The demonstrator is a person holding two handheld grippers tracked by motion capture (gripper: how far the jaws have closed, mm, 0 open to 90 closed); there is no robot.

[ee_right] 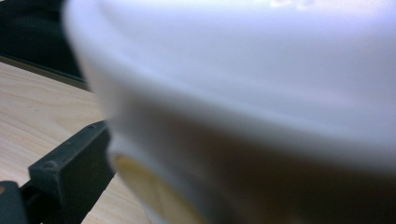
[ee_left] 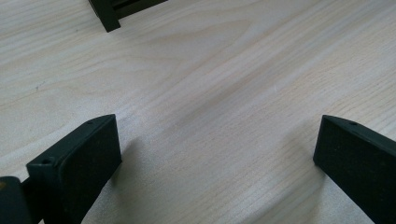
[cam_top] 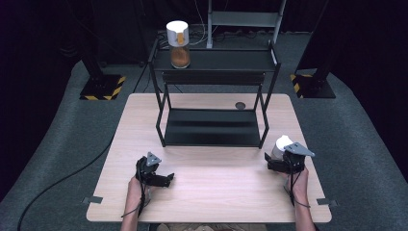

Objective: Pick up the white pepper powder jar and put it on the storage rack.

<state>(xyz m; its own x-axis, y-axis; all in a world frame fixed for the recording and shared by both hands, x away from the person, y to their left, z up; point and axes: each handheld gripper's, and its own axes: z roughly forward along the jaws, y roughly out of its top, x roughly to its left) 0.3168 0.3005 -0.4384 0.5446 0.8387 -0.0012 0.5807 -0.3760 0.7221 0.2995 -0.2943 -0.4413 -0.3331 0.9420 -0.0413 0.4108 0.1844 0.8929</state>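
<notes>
A jar with a white lid [cam_top: 281,144] stands on the right side of the wooden table [cam_top: 211,187], and its lid and pale wall [ee_right: 233,93] loom blurred and very close in the right gripper view. My right gripper [cam_top: 278,155] reaches around it. Its left finger [ee_right: 70,163] stands wide, right beside the jar's wall, and the other finger is hidden behind the jar. My left gripper [cam_top: 166,179] rests low over the table's front left, open [ee_left: 215,154], with bare wood between its fingers. A second white-lidded jar [cam_top: 178,44] with orange contents stands at the left end of the shelf's top tier.
A black two-tier metal shelf [cam_top: 214,127] stands in the middle of the table; one of its feet [ee_left: 107,18] shows in the left gripper view. A small dark round disc [cam_top: 240,105] lies behind it. Dark stands and cables surround the table on the floor.
</notes>
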